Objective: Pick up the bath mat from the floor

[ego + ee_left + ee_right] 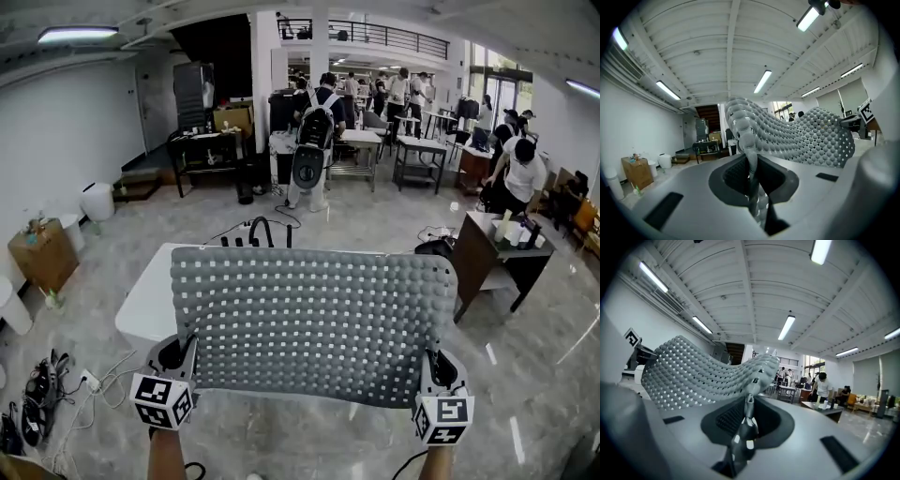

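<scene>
Bright, even indoor light falls from ceiling tube lamps high above the right gripper, with daylight from windows far beyond it. Pale glare streaks the floor to its right. Both gripper views bulge, black at the corners and soft nearest the lens.

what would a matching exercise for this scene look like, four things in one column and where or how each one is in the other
Things
1. bath mat
2. left gripper
3. right gripper
4. white table

Places or states
A. shut on the mat's right corner, nearest the person
B. off the floor, spread out between the two grippers
C. partly hidden behind the mat
D. shut on the mat's left corner, nearest the person

Pairs: 1-B, 2-D, 3-A, 4-C
</scene>
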`<state>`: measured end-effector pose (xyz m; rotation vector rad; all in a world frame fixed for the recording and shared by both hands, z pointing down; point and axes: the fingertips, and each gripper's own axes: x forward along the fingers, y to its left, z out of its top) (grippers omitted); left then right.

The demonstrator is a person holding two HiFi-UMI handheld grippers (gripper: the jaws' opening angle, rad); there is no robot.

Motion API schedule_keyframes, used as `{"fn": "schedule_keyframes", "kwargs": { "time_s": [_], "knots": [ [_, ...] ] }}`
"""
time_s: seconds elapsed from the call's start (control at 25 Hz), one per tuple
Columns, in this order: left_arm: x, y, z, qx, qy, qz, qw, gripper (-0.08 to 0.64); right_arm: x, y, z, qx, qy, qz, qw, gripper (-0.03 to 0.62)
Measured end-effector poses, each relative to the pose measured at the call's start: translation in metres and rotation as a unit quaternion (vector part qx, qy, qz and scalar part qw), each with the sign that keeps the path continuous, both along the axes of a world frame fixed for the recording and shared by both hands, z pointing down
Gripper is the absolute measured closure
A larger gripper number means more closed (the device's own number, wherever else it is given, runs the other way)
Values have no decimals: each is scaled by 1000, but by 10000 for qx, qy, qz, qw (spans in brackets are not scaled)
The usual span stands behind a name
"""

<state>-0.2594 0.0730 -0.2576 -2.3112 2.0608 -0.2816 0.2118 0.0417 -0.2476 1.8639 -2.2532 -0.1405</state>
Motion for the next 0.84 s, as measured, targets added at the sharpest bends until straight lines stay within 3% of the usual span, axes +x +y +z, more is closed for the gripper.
{"fn": "schedule_keyframes", "kwargs": {
  "time_s": [0.84],
  "knots": [
    [-25, 13, -7, 208, -27, -232, 9995, 520, -24, -5, -13, 191, 65, -152, 9997, 523]
  ]
}}
